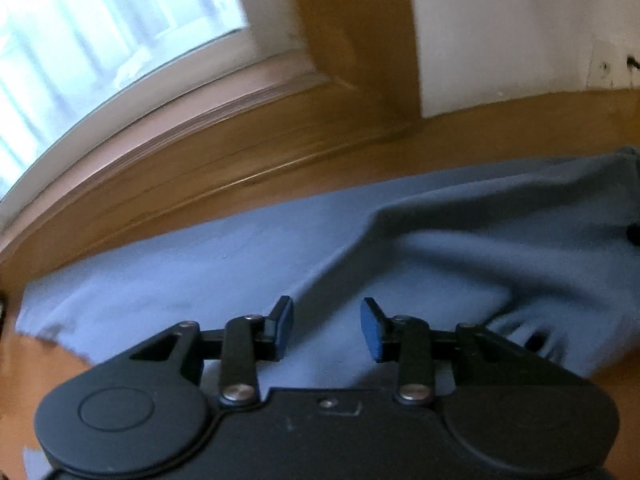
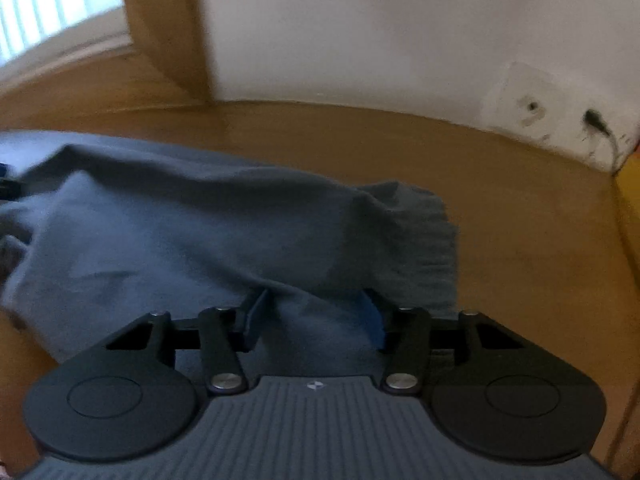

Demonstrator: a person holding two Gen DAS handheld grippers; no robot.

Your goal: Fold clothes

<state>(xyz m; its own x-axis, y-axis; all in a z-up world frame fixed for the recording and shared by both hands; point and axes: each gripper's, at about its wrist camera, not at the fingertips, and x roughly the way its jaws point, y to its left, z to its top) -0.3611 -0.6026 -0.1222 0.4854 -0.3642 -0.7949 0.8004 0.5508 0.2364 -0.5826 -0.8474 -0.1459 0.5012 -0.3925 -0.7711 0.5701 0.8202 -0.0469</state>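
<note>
A blue-grey garment (image 1: 224, 264) lies rumpled on a wooden table (image 1: 280, 168). In the left wrist view my left gripper (image 1: 326, 326) hovers just over the cloth, open, with nothing pinched between its blue pads; a ribbed cuff (image 1: 532, 336) shows to its right. In the right wrist view the same garment (image 2: 180, 232) spreads to the left, its ribbed hem (image 2: 432, 248) hanging at the right. My right gripper (image 2: 314, 316) is open with a loose fold of the cloth lying between its fingers and draped over their tips. The pads do not press on it.
A wood-framed window (image 1: 100, 40) runs along the table's far side. A white wall carries a socket plate (image 2: 532, 108) with a plugged-in cable (image 2: 600, 128). Bare table (image 2: 520, 240) lies to the right of the garment, with a yellow object (image 2: 630, 184) at the edge.
</note>
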